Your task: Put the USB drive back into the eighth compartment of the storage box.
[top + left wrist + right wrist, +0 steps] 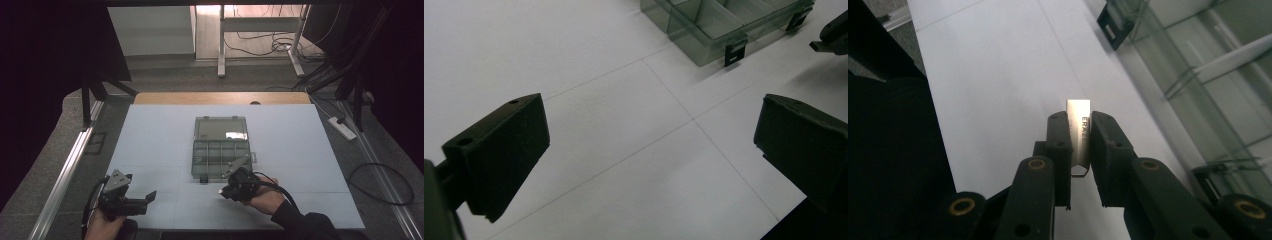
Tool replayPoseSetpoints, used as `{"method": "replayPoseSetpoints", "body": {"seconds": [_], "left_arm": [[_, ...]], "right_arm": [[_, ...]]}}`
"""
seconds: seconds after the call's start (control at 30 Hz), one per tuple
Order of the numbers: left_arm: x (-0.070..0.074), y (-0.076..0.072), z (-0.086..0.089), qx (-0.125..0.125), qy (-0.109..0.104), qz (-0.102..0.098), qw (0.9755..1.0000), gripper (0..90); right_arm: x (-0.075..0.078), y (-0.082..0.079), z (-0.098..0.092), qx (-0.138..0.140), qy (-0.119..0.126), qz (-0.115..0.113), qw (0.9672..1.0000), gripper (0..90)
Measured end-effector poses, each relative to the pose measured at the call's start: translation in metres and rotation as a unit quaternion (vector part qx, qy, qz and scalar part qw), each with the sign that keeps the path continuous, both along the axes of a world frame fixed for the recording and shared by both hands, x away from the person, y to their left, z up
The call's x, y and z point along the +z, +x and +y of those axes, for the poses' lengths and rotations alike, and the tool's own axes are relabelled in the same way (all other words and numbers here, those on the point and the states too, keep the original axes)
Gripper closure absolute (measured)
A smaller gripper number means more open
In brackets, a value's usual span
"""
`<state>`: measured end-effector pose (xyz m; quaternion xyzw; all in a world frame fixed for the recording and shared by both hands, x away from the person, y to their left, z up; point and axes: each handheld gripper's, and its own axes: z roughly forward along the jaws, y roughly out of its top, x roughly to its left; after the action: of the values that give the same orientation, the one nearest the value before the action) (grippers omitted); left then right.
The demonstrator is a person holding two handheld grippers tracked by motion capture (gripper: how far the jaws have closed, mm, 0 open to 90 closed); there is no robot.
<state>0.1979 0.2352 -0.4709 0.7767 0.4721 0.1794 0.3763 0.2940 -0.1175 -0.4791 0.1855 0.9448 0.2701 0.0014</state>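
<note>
Item: eraser (1079, 131), small white block with printed lettering on its side; seen at centre of the right gripper view, clamped edgewise between the two fingers (1060, 150) of the right gripper (1079, 145). Its far end stands proud of the fingertips, lit bright. In the high view the right gripper (223, 191) sits lower centre of the frame, just below the box

Item: box (220, 147), clear plastic organiser with dividers, lid thrown back, centre of the high view on the white counter (150, 135); its black latches (735, 53) show at the top of the left gripper view. Compartments look bare from here, though small contents could escape notice

Item: left gripper (145, 197), lower left of the high view, fingers (504, 150) spread wide with nothing between them, hanging over bare counter

Handling, by judgement: the eraser should be light, slightly yielding and grippy rather than slick, not fragile; a firm squeeze may bend it a little. The present hold across the two broad faces, near the middle, looks the sound one; a hold nearer the tip might let it pivot
</note>
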Motion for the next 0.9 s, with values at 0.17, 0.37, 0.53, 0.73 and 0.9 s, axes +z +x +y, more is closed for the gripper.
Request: {"method": "replayPoseSetpoints", "body": {"seconds": [0.17,0.37,0.53,0.73,0.9], "left_arm": [[0.0,0.0,0.0,0.0,0.0,0.0,1.0,1.3],[0.0,0.0,0.0,0.0,0.0,0.0,1.0,1.3],[0.0,0.0,0.0,0.0,-0.001,0.0,1.0,1.4],[0.0,0.0,0.0,0.0,0.0,0.0,1.0,1.4],[0.0,0.0,0.0,0.0,0.0,0.0,1.0,1.4]], "right_arm": [[0.005,0.003,-0.004,-0.012,0.008,0.001,0.9999,79.4],[0.011,0.007,-0.01,-0.023,0.018,-0.005,0.9996,79.4],[0.016,0.012,-0.016,-0.037,0.024,-0.011,0.999,79.3],[0.019,0.017,-0.023,-0.052,0.03,-0.016,0.9981,79.3],[0.022,0.023,-0.03,-0.066,0.034,-0.024,0.997,79.4]]}}
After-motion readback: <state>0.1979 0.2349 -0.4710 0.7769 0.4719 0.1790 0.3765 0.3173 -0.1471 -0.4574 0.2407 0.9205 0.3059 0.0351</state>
